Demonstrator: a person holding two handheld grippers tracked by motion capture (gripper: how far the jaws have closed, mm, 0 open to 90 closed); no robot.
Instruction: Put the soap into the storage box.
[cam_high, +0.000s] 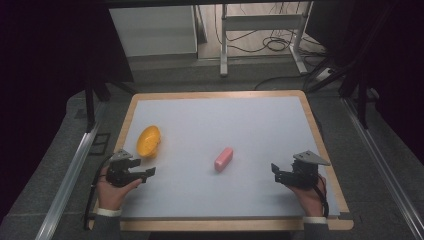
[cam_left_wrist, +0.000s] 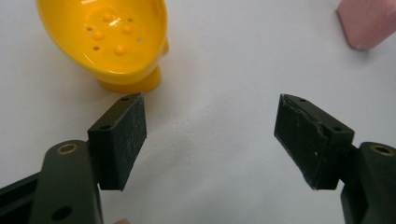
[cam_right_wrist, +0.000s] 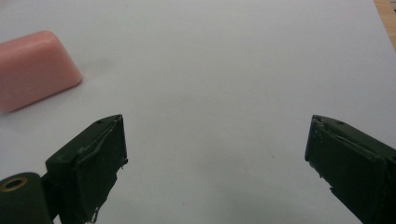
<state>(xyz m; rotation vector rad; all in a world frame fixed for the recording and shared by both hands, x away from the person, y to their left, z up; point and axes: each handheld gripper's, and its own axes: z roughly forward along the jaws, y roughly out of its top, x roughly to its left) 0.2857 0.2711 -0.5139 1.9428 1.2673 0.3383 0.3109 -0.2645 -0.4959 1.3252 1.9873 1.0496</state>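
Soap (cam_high: 223, 159), a pink bar, lay flat on the white table (cam_high: 240, 125) between the two claws, touching neither. It sat well ahead of the right claw (cam_high: 275, 170) and off to that claw's left; in the right gripper view only one rounded end of it (cam_right_wrist: 35, 69) came in at the upper left, with bare table between the jaws. Those jaws stood wide apart and held nothing.

From the left claw (cam_high: 149, 173) the bar lay farther off, ahead and to its right, a pink corner (cam_left_wrist: 369, 21) at the top right edge of the left gripper view. Its jaws also stood wide apart with nothing between them. Just ahead of that claw's left jaw sat a yellow soap dish (cam_high: 148, 140), its small foot close to the jaw tip but apart from it. The dish (cam_left_wrist: 112, 39) was tipped so that its hollow, with small bumps and drain holes, faced the claw.

Both claws rested low near the front edge of the table, one at each side, each in a hand coming in from below. Judged from this layout, the bar was meant for the dish. The right claw seemed better placed to take the bar, and the left to steady the dish. The open jaws suited a start, with no grip yet made.
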